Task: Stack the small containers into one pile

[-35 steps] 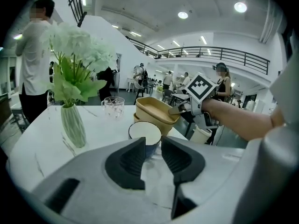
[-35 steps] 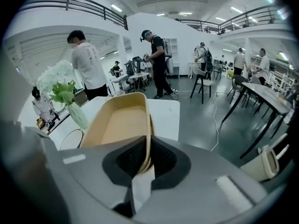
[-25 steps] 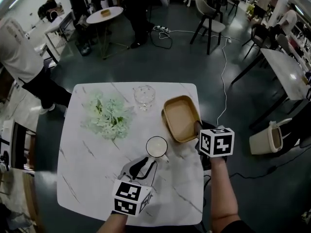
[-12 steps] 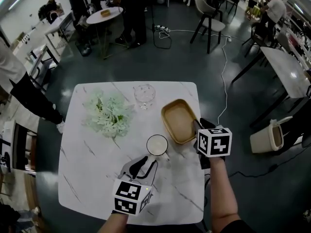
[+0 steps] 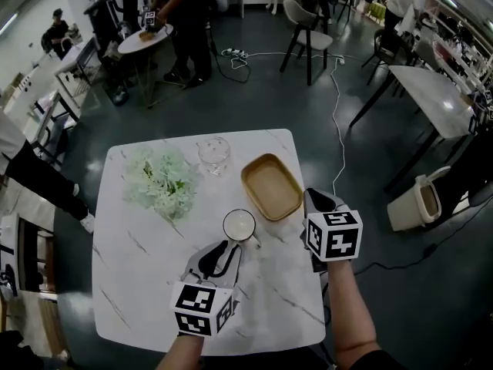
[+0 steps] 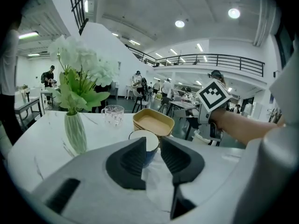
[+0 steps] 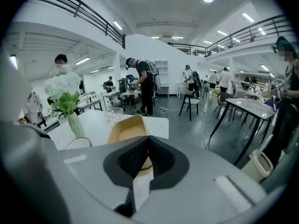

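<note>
A tan rectangular container (image 5: 271, 186) lies at the right of the white marble table (image 5: 139, 284). A small round white cup (image 5: 239, 226) with a blue outside stands just left of the container. My left gripper (image 5: 230, 247) points at the cup from the near side. Its jaws are closing, with a gap still between them and nothing in it. The cup (image 6: 149, 136) shows just past the tips of this gripper (image 6: 153, 143). My right gripper (image 5: 310, 200) is at the container's right rim. It is shut, its tips (image 7: 148, 141) meeting in front of the container (image 7: 126, 129).
A vase of pale green and white flowers (image 5: 158, 179) stands at the back left of the table. A clear glass mug (image 5: 213, 154) is behind the cup. People, chairs and other tables fill the room beyond. A white bin (image 5: 420, 203) sits on the floor at the right.
The head view has shifted a little, and people in the background have walked on. Both grippers stay where they were beside the cup and the container.
</note>
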### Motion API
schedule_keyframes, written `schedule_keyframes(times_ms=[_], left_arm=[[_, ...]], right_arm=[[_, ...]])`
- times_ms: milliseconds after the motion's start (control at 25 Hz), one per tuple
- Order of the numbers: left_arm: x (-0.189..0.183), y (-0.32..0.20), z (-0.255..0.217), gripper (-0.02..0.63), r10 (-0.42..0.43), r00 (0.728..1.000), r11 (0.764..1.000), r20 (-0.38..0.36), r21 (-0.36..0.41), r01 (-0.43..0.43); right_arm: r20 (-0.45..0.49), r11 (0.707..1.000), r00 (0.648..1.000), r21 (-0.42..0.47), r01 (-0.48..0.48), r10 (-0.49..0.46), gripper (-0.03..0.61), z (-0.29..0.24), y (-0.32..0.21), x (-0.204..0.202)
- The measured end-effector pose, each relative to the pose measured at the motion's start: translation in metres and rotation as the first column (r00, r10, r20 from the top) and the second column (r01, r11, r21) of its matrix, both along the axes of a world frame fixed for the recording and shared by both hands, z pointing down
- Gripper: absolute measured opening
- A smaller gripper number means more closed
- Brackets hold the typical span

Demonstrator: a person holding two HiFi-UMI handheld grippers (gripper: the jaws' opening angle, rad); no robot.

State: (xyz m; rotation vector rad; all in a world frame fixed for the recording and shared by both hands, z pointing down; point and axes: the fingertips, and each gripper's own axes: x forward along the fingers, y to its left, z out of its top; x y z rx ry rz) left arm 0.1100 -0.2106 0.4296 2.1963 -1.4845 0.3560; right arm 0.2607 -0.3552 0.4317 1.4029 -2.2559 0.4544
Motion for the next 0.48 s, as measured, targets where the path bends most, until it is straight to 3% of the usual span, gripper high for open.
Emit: schedule_keyframes(times_ms=[160, 480], left_arm=[[-0.001, 0.006, -0.011, -0.003, 0.013, 0.998, 0.999, -0.064, 0.035, -0.01], [-0.011, 0.024, -0.028, -0.005, 0.023, 0.997, 0.997, -0.076, 0.078, -0.017]], right_arm=[[0.042, 0.999, 0.999, 0.044, 0.032, -0.034, 0.0, -0.018, 0.024, -0.006], [0.085, 0.993, 0.994, 0.097, 0.06, -0.068, 0.0, -0.053, 0.076, -0.025]])
